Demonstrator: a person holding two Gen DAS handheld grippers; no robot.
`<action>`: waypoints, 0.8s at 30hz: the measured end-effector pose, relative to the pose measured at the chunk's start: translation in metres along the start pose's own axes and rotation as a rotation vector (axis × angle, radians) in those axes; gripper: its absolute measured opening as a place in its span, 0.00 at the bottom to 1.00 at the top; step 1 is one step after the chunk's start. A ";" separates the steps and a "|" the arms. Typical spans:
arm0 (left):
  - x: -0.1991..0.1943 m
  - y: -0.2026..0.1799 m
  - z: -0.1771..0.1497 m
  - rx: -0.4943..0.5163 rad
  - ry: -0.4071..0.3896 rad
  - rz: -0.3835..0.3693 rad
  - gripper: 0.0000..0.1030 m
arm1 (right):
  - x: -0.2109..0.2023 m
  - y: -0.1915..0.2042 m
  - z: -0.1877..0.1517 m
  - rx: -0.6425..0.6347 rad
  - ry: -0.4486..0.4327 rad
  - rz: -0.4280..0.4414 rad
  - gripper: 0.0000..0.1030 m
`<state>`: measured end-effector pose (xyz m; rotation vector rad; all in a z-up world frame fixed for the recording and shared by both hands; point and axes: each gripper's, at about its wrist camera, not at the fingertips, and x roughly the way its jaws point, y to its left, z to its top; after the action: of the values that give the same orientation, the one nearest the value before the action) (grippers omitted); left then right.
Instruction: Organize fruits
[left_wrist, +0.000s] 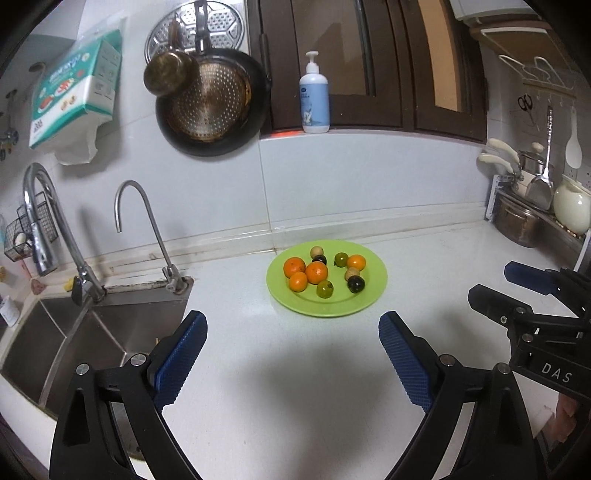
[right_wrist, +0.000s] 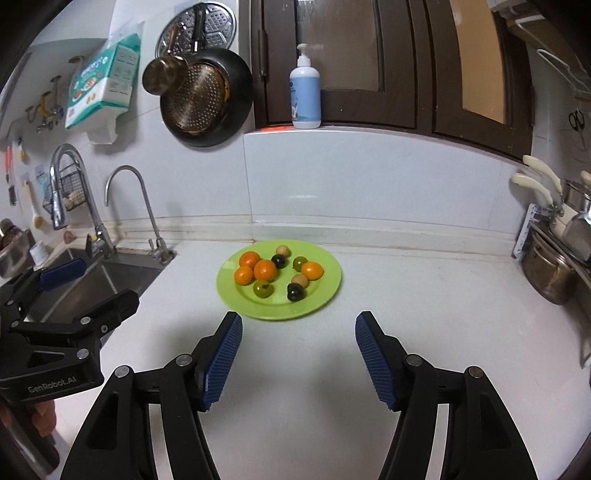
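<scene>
A green plate (left_wrist: 365, 295) (right_wrist: 325, 291) sits on the white counter near the back wall. It holds several small fruits: orange ones (left_wrist: 316, 272) (right_wrist: 265, 270), green ones (left_wrist: 325, 288) (right_wrist: 263, 288), dark ones (left_wrist: 356, 284) (right_wrist: 296, 292) and beige ones (left_wrist: 316, 252) (right_wrist: 299, 280). My left gripper (left_wrist: 291, 350) is open and empty, in front of the plate; it also shows at the left of the right wrist view (right_wrist: 92, 284). My right gripper (right_wrist: 299, 350) is open and empty, in front of the plate; it also shows at the right of the left wrist view (left_wrist: 495, 284).
A steel sink (left_wrist: 74, 343) with two taps (left_wrist: 147, 218) lies to the left. Pots and utensils (left_wrist: 532, 210) stand on a rack at the right. A soap bottle (left_wrist: 314, 99) stands on the window sill. Pans (left_wrist: 210, 99) hang on the wall.
</scene>
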<state>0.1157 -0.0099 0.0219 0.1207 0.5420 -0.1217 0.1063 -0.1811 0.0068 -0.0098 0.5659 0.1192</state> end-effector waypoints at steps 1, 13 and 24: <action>-0.005 -0.001 -0.002 -0.001 -0.002 0.001 0.93 | -0.004 -0.001 -0.002 0.000 -0.002 -0.001 0.63; -0.058 -0.015 -0.024 -0.005 -0.021 0.002 0.95 | -0.061 0.001 -0.028 0.005 -0.034 -0.012 0.63; -0.091 -0.018 -0.038 -0.001 -0.043 0.021 0.97 | -0.092 0.002 -0.047 0.013 -0.048 -0.013 0.63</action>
<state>0.0170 -0.0147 0.0355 0.1230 0.4981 -0.1030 0.0040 -0.1908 0.0159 0.0017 0.5188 0.1032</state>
